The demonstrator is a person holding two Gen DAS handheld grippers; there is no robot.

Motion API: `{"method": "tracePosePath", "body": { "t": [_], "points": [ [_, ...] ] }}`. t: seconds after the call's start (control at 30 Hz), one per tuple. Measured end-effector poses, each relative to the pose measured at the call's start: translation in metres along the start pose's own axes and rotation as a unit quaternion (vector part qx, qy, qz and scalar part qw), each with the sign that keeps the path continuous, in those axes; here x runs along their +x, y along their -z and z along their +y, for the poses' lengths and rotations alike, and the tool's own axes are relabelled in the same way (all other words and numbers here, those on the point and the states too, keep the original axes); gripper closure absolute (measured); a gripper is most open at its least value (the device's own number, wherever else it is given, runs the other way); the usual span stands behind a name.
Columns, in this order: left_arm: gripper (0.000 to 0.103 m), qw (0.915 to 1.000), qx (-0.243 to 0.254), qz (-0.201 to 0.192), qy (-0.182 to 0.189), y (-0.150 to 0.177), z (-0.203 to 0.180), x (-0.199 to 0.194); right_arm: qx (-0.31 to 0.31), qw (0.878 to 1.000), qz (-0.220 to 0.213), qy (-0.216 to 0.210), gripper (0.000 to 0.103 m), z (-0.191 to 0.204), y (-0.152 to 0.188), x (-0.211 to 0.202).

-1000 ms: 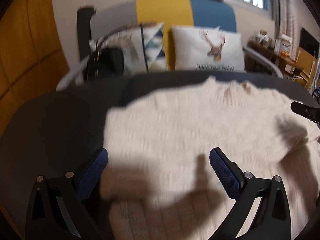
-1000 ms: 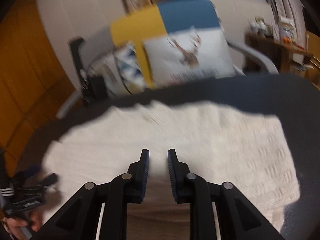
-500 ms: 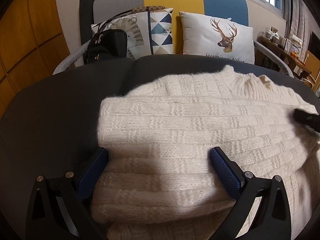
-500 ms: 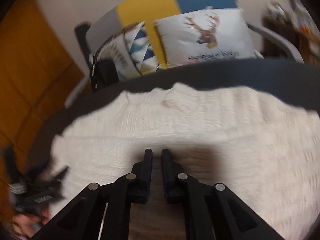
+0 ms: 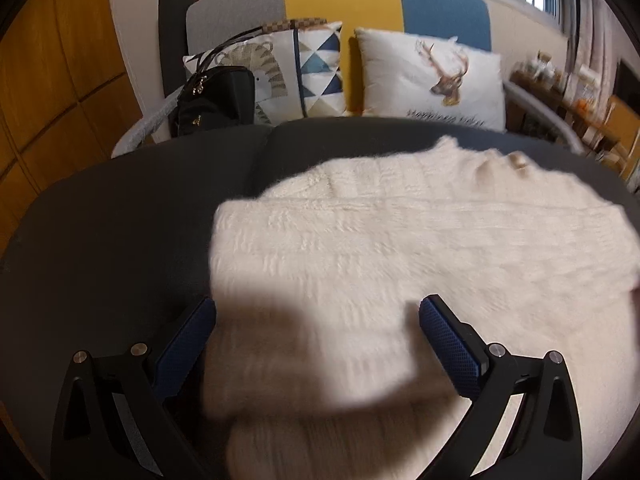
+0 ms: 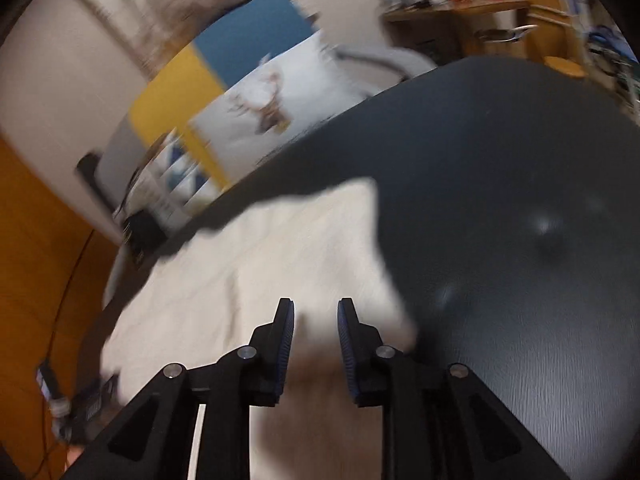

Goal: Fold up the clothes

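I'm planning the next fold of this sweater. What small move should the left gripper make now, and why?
Probably lower the left gripper and close it on the sweater's near edge. Its jaws stand wide open over the knit, holding nothing, and the sweater lies spread across the dark table. The right gripper is only narrowly open over the far corner, and blur hides any grip.

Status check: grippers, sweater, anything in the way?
Left gripper open above the cream sweater, holding nothing. Right gripper slightly open near its edge. Sweater flat on dark cushion; nothing obstructing.
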State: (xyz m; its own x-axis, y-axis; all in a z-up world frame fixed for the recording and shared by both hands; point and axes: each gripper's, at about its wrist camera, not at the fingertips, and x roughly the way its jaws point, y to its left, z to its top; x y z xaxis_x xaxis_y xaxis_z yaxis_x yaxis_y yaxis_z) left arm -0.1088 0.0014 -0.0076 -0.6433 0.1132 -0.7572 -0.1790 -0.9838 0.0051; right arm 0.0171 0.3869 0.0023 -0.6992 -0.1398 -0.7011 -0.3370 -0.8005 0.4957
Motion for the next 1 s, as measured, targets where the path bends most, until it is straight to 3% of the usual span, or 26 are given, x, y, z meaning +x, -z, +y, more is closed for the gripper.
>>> {"method": "tracePosePath", "body": {
  "t": [0.07,0.2,0.33,0.6,0.8,1.0],
  "points": [
    [0.000,0.9994,-0.018,-0.001,0.028,0.014,0.004,-0.014,-0.042,0.999,0.021,-0.009,0.081,0.012,0.019,-0.010],
    [0.000,0.9987,-0.028,0.005,0.043,0.046,0.008,-0.028,-0.096,0.994,0.046,-0.034,0.080,0.034,0.060,-0.023],
    [0.000,0.9982,-0.025,0.012,0.054,0.062,0.025,-0.045,-0.140,0.988,0.065,0.021,0.080,0.041,0.088,-0.004],
    [0.000,0.9962,0.000,0.037,0.080,0.095,0.065,-0.078,-0.083,0.992,0.080,-0.059,0.079,0.011,0.102,-0.057],
    [0.000,0.9921,0.013,0.058,0.110,0.140,0.085,-0.099,-0.024,0.995,0.085,-0.056,0.078,-0.037,0.121,-0.093],
    [0.000,0.9873,0.095,0.043,0.120,0.166,0.072,-0.117,-0.015,0.993,0.106,-0.056,0.076,-0.064,0.131,-0.103]
  ]
}}
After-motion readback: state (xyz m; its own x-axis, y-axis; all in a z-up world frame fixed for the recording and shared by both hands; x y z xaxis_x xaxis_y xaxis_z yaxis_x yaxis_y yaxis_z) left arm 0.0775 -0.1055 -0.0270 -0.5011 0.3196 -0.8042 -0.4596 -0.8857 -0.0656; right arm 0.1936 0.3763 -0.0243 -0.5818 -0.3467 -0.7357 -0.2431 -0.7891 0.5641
